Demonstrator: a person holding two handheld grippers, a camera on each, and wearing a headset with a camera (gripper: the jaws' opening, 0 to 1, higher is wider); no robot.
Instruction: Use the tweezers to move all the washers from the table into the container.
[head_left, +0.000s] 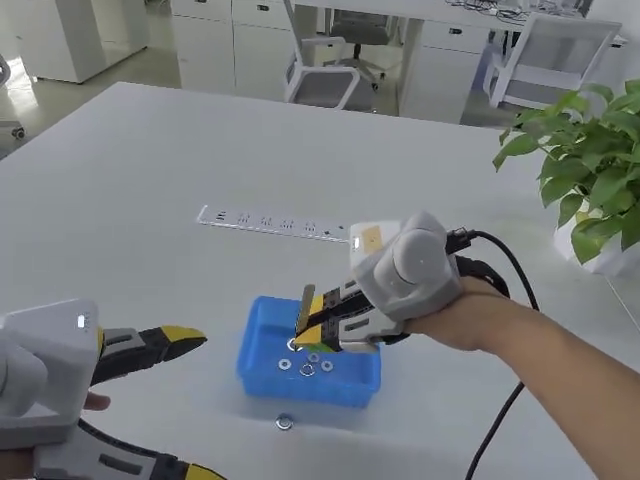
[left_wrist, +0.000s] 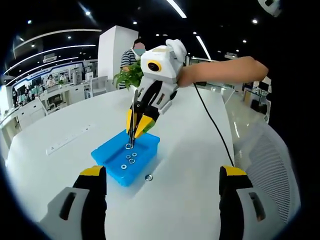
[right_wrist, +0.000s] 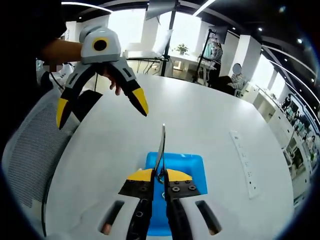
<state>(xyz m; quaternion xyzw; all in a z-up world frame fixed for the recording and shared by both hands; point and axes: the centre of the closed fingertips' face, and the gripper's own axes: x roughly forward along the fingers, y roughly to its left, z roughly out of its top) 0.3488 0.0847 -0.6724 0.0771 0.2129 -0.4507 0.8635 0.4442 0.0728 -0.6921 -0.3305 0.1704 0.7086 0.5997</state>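
Washers (head_left: 307, 370) already lie in the container (head_left: 320, 392), about five as far as I can count. One sits right at the tips of the tweezers (head_left: 304, 303), and I cannot tell whether it is pinched or loose. The right gripper (right_wrist: 160, 176) has its jaws together, clamped on the tweezers, and holds them over the container with the points down inside it. The left gripper (left_wrist: 162, 171) hangs empty, jaws wide apart, toward the near edge of the table (head_left: 150, 180). One stray washer (head_left: 285, 422) rests on the table just outside the container's near wall, between it and the near edge. The job looks nearly done, with only that stray washer left to fetch.
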